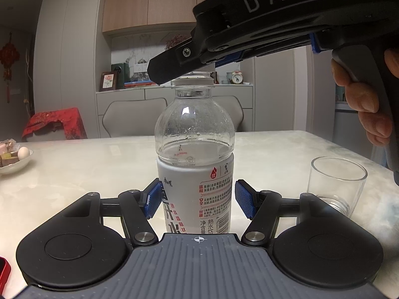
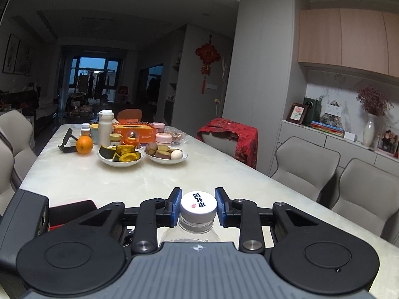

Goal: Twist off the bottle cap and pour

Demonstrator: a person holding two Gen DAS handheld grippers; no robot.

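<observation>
We saw a clear bottle with a white, red-lettered label, a white cap bearing dark characters, blue pads on black grippers, a clear glass, and a pale marbled table.

Below my left gripper, its own body hides the foot of the bottle, and my right gripper coming in from above covers most of the cap. Ahead and to the left, the picture edge cuts off the bowl. From my right gripper's camera, I cannot tell whether the pads actually touch the cap.
</observation>
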